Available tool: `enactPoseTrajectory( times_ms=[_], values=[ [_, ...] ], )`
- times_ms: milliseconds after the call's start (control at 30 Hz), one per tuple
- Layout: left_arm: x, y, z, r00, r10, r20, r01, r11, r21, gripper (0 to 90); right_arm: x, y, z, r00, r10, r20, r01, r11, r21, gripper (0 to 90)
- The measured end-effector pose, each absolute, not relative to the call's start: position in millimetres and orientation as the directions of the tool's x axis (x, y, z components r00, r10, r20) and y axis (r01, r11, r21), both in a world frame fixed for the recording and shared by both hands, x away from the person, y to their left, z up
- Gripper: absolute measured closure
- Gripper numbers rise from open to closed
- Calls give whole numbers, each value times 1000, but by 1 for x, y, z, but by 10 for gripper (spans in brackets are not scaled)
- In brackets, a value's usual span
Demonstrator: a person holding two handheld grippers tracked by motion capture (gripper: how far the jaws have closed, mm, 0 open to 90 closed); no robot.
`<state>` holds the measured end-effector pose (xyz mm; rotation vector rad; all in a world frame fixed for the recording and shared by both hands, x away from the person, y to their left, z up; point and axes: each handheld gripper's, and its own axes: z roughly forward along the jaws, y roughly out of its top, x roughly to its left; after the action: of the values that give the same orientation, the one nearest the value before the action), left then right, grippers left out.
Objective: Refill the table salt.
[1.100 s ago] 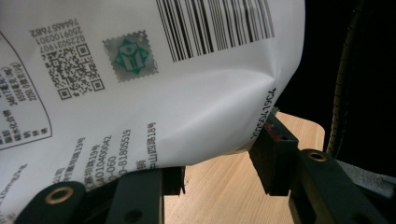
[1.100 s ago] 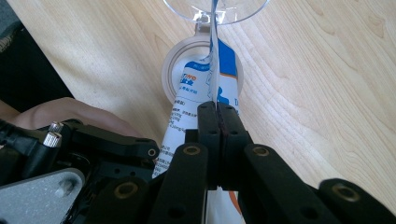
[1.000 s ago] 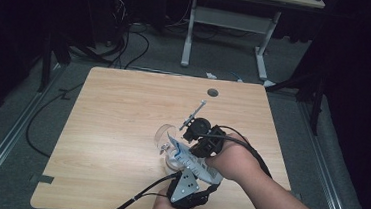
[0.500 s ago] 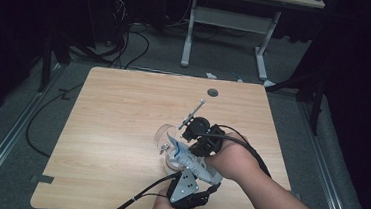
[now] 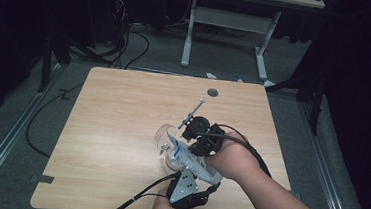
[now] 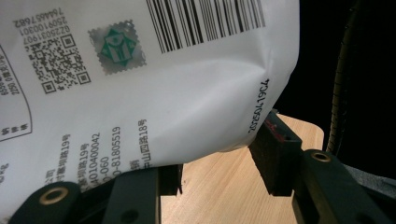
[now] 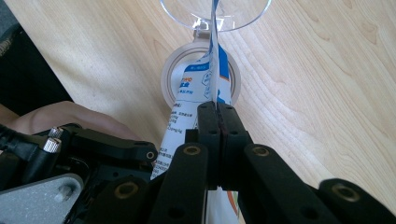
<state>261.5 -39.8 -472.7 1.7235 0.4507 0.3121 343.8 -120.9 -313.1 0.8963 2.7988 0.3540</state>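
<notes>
Pouch (image 7: 205,88) sits pinched in the shut right tongs (image 7: 217,109) while the left tongs (image 6: 215,163), widened slightly, straddle its body over the cup (image 7: 215,11), pour pending.

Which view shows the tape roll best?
The right gripper view: the tape roll lies flat on the table, its ring visible under the pouch. The high view shows only a blurred hint; the left gripper view gives nothing clear.
</notes>
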Motion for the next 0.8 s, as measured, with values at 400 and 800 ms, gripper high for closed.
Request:
enactPoseTrajectory(
  times_ms=[400, 800],
  values=[
    [261, -40, -473, 887, 461, -40, 125, -154, 980, 570, 344, -121, -312, -802, 589, -102, 545, 790, 281, 900],
    [260, -40, -472, 885, 463, -52, 130, -138, 982, 567, 345, -120, -313, -803, 587, -100, 543, 792, 279, 900]
  ],
)
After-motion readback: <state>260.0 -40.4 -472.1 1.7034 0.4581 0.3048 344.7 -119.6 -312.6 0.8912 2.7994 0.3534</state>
